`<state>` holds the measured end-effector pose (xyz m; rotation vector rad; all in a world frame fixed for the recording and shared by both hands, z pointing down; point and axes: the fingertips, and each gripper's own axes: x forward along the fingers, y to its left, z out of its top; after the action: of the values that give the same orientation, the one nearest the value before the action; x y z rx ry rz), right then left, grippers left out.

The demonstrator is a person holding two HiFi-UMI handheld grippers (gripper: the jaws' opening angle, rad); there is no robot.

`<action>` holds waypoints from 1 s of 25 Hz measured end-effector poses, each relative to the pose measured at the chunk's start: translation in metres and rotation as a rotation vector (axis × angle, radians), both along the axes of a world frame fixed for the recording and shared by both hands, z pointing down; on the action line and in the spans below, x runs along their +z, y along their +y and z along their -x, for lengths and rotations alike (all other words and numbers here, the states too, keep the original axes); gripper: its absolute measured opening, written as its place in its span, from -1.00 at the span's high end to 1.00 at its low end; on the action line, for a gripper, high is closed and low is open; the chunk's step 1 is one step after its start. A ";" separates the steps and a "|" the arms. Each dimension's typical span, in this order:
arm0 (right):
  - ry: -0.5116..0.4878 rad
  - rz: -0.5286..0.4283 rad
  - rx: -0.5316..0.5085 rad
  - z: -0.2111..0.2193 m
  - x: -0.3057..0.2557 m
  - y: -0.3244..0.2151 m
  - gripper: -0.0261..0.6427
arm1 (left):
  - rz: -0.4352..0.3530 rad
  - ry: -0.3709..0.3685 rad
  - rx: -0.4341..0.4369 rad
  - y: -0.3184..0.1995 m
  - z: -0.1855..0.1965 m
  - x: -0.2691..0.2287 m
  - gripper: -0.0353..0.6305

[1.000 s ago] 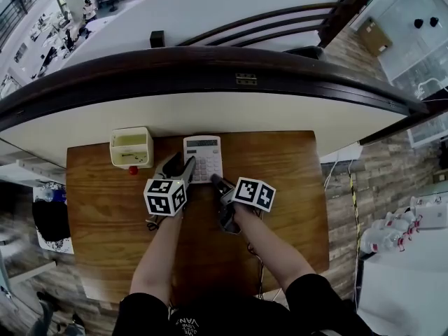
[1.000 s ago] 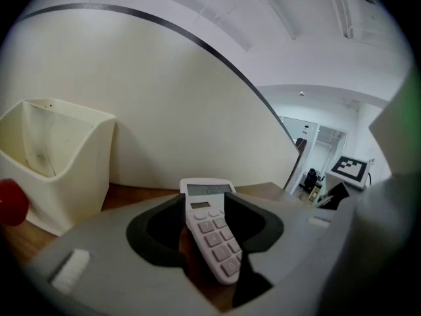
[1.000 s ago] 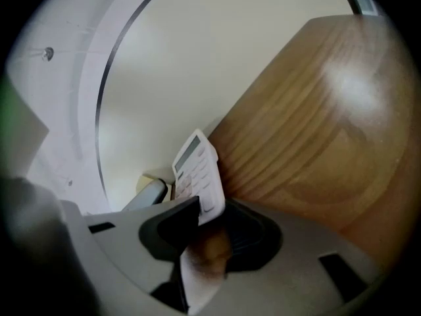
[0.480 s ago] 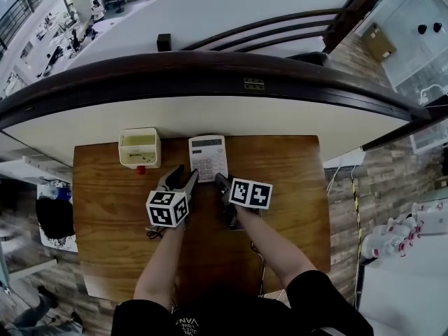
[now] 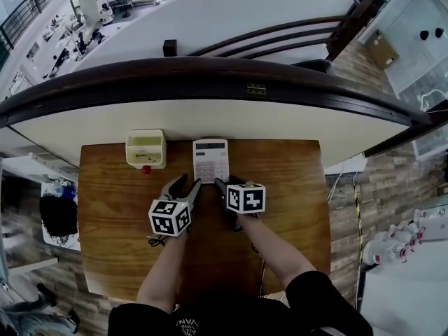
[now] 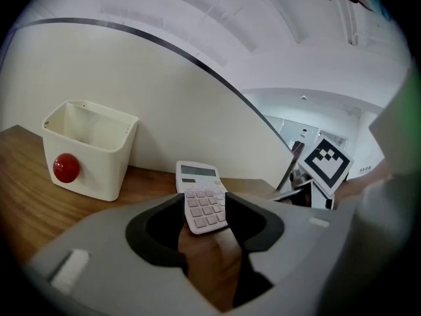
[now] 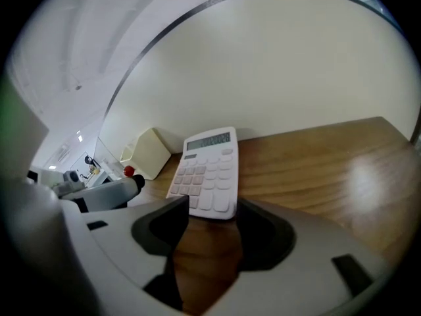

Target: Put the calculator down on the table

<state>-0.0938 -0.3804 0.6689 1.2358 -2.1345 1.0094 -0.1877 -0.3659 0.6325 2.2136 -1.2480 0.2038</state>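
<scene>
Left gripper (image 5: 186, 183) hangs released and empty. The calculator (image 5: 211, 159) lies flat on the table (image 5: 287, 180). Right gripper (image 5: 225, 183) is opening, the calculator's near edge between its jaws, unpinched. Risk: a jaw snags that edge on withdrawal and skids it.

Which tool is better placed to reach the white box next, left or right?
Left, probably: the left tool lies nearer the white box; the right tool, jaws opening clear of the calculator, is farther away.

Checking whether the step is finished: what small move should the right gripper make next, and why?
Probably draw the right gripper straight back. The calculator lies flat on the table, and the gripper's jaws are opening, pressing on nothing, with its near edge at their tips.
</scene>
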 end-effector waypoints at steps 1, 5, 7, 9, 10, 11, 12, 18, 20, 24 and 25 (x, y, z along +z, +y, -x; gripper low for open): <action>-0.008 -0.003 0.005 -0.001 -0.003 0.001 0.34 | -0.001 -0.001 0.001 0.002 0.001 -0.002 0.36; -0.032 -0.014 0.016 -0.005 -0.014 0.011 0.34 | -0.011 0.003 -0.004 0.013 0.003 -0.013 0.36; -0.044 -0.022 0.024 -0.009 -0.021 0.018 0.34 | -0.019 0.006 -0.004 0.019 0.002 -0.020 0.36; -0.044 -0.038 0.023 -0.012 -0.029 0.026 0.34 | -0.024 0.008 0.001 0.026 0.000 -0.026 0.36; -0.041 -0.048 0.018 -0.013 -0.033 0.031 0.34 | -0.026 0.008 0.003 0.031 -0.001 -0.029 0.36; -0.038 -0.060 0.011 -0.015 -0.038 0.036 0.34 | -0.028 0.009 0.005 0.036 -0.002 -0.032 0.38; -0.036 -0.072 0.004 -0.017 -0.042 0.041 0.34 | -0.029 0.011 0.006 0.041 -0.004 -0.034 0.39; -0.029 -0.141 -0.034 -0.028 -0.068 0.081 0.59 | -0.039 0.018 -0.002 0.081 -0.012 -0.053 0.57; -0.026 -0.169 -0.051 -0.030 -0.076 0.093 0.65 | -0.049 0.019 0.001 0.093 -0.017 -0.059 0.67; -0.030 -0.212 -0.083 -0.033 -0.092 0.116 0.74 | -0.067 0.006 0.018 0.119 -0.028 -0.070 0.77; -0.032 -0.219 -0.090 -0.035 -0.096 0.122 0.75 | -0.069 0.003 0.023 0.126 -0.031 -0.072 0.78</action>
<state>-0.0589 -0.2579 0.5729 1.2152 -2.3540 0.7787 -0.1565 -0.2401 0.5604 2.2875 -1.2456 0.1690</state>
